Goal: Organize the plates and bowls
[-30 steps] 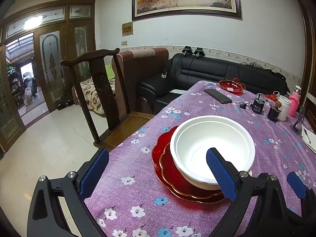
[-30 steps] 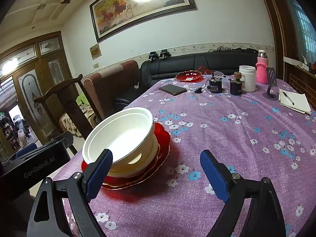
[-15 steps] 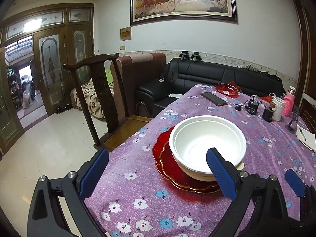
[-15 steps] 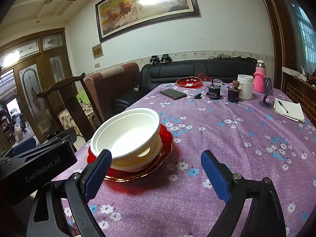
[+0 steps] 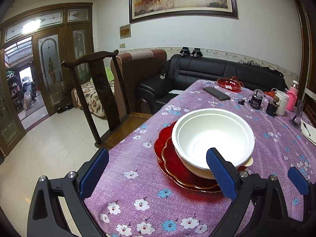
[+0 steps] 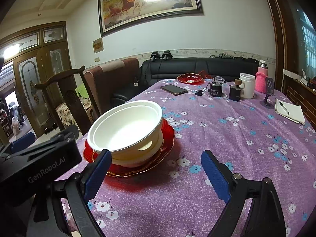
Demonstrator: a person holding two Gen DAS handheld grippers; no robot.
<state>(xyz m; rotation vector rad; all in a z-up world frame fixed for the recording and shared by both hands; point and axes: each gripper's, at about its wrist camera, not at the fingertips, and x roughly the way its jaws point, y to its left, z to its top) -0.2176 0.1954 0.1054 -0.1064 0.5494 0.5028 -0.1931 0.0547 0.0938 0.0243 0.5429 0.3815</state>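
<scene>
Above table, both claws wide, empty

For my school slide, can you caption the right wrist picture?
Open right gripper facing stacked white bowls on red plates, purple flowered tablecloth.

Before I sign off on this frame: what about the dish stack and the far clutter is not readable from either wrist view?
- Count of white bowls: both views, the top bowl hides those nested below.
- Count of red plates: both views, the bowls cover them.
- Far red dish contents: both views, too small.
- Notebook: left view, cut by the edge.
- Black jar label: right view, too small.
</scene>
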